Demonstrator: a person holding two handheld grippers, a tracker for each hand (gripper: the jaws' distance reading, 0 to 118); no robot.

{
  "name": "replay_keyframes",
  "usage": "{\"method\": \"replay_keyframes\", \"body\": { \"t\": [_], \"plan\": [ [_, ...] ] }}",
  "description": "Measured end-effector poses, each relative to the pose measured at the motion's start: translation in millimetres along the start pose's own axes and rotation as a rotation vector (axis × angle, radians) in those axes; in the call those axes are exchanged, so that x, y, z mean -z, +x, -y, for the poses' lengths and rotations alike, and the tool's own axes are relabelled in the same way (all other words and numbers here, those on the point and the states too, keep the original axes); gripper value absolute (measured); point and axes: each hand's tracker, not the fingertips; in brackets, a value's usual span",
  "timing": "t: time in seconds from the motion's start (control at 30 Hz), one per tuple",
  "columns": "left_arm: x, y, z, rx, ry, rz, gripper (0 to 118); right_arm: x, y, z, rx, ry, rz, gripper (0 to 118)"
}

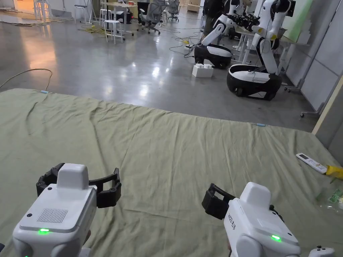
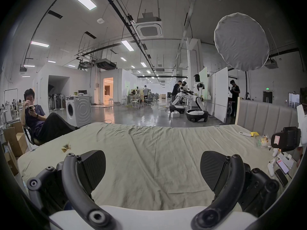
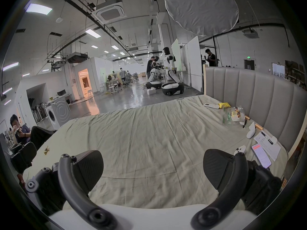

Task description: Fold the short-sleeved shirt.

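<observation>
Both grippers hover over a bed [image 1: 160,147] spread with an olive sheet [image 2: 157,150], and no shirt lies on the stretch of sheet the cameras take in, so the task's thing has yet to be found. The left gripper [image 2: 152,170] has its jaws wide apart with nothing between them; the right gripper [image 3: 152,168] likewise stands open and empty. The chief risk, as I judge it, is pinching the sheet itself: it is loose and creased, and jaws closing low would gather it. A second risk lies along the headboard [image 3: 249,90], where a remote [image 1: 311,163], a phone [image 3: 261,155], papers [image 3: 269,146], a white controller [image 2: 271,166] and a clear snack bag [image 3: 235,115] lie together; a sweep of the right gripper could knock them. That bag is the one container in view; its contents are too small to tell.
</observation>
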Motion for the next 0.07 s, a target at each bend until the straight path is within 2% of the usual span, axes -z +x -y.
{"method": "replay_keyframes", "body": {
  "t": [0.07],
  "plan": [
    [0.6, -1.1, 0.3, 0.005, -0.003, 0.0, 114, -0.9, 2.8, 1.3, 0.005, 0.031, -0.016, 118]
  ]
}}
